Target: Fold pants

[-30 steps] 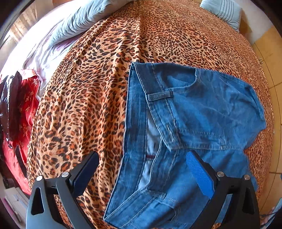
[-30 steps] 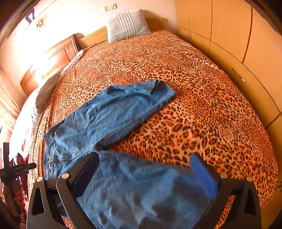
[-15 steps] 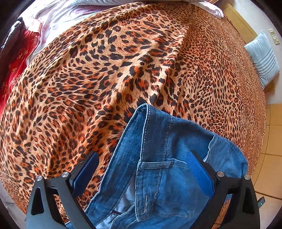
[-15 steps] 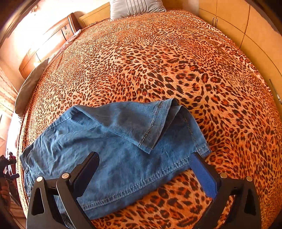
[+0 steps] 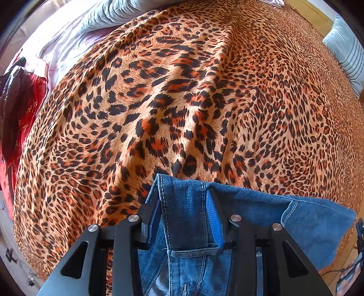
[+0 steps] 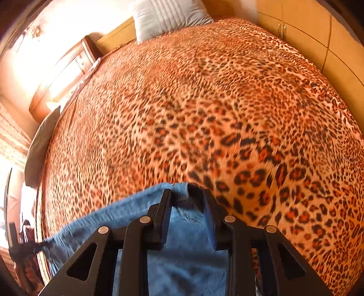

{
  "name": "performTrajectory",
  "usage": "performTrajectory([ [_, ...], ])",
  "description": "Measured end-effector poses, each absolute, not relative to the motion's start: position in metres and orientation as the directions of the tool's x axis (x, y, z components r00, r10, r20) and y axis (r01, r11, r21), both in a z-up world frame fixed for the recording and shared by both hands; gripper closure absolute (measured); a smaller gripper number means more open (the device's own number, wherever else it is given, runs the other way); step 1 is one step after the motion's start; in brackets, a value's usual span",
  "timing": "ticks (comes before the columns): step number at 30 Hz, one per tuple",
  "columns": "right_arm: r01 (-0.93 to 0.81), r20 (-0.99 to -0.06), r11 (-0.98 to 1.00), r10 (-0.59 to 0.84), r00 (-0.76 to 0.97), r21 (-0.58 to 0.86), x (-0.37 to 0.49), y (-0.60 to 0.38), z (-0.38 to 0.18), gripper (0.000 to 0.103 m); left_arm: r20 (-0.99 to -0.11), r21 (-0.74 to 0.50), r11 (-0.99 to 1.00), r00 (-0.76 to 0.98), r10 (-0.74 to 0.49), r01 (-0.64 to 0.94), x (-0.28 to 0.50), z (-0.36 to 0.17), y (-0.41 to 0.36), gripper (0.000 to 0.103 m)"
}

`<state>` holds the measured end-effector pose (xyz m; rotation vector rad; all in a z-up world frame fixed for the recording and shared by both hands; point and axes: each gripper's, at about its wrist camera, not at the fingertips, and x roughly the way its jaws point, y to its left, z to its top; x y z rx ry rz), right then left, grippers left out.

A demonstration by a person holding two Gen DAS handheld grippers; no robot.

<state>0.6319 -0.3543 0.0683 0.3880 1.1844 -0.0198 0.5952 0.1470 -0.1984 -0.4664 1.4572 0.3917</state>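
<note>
Blue denim pants (image 5: pixel 307 218) lie on a leopard-print bedspread (image 5: pixel 182 102). My left gripper (image 5: pixel 184 198) is shut on the waistband of the pants, with the band and a belt loop pinched between its fingers. In the right wrist view my right gripper (image 6: pixel 186 200) is shut on the far end of a pant leg (image 6: pixel 127 211), which trails off to the left over the bedspread (image 6: pixel 204 102). That view is blurred.
Grey and white bedding (image 5: pixel 91 20) and a red cloth (image 5: pixel 20 109) lie at the bed's left side. A striped pillow (image 6: pixel 168 16) stands by the wooden headboard (image 6: pixel 68 72). Wardrobe doors (image 6: pixel 318 41) run along the right.
Both grippers were open above the pants. They moved forward and down and closed: the left on the waistband, the right on the leg end.
</note>
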Motion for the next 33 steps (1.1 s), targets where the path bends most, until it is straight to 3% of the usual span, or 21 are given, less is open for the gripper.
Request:
performTrajectory([
  [3, 0.226, -0.903, 0.927, 0.197, 0.382, 0.298, 0.638, -0.371, 0.070, 0.069, -0.993, -0.097, 0.860, 0.101, -0.053, -0.500, 0.596, -0.194, 0.144, 0.065],
  [5, 0.177, -0.885, 0.914, 0.281, 0.372, 0.365, 0.636, -0.372, 0.063, 0.051, -0.978, -0.191, 0.850, 0.171, -0.121, -0.491, 0.590, -0.181, 0.152, 0.061],
  [6, 0.158, -0.891, 0.920, 0.287, 0.351, 0.358, 0.634, -0.370, 0.058, 0.035, -0.968, -0.227, 0.840, 0.209, -0.139, -0.492, 0.586, -0.174, 0.160, 0.056],
  [8, 0.112, -0.910, 0.941, 0.271, 0.315, 0.319, 0.631, -0.362, 0.046, 0.033, -0.949, -0.280, 0.815, 0.274, -0.156, -0.507, 0.582, -0.167, 0.177, 0.015],
  [9, 0.102, -0.912, 0.942, 0.276, 0.304, 0.319, 0.631, -0.357, 0.041, 0.033, -0.946, -0.285, 0.799, 0.287, -0.148, -0.529, 0.581, -0.167, 0.185, 0.012],
  [15, 0.144, -0.903, 0.921, 0.309, 0.299, 0.363, 0.629, -0.358, 0.024, 0.033, -0.939, -0.343, 0.798, 0.197, -0.281, -0.496, 0.584, -0.194, 0.193, 0.013],
  [19, 0.130, -0.910, 0.929, 0.300, 0.286, 0.347, 0.629, -0.357, 0.024, 0.033, -0.966, -0.257, 0.884, 0.116, -0.230, -0.390, 0.599, -0.212, 0.181, 0.013],
  [23, 0.125, -0.911, 0.930, 0.301, 0.283, 0.346, 0.631, -0.360, 0.023, 0.033, -0.959, -0.282, 0.891, 0.117, -0.257, -0.356, 0.606, -0.217, 0.183, 0.013],
  [26, 0.144, -0.910, 0.924, 0.306, 0.282, 0.355, 0.634, -0.366, 0.020, 0.033, -0.925, -0.380, 0.868, 0.124, -0.359, -0.319, 0.612, -0.214, 0.174, 0.013],
  [33, 0.131, -0.900, 0.912, 0.346, 0.267, 0.389, 0.634, -0.368, 0.011, 0.033, -0.928, -0.371, 0.895, 0.122, -0.351, -0.247, 0.610, -0.212, 0.162, 0.014],
])
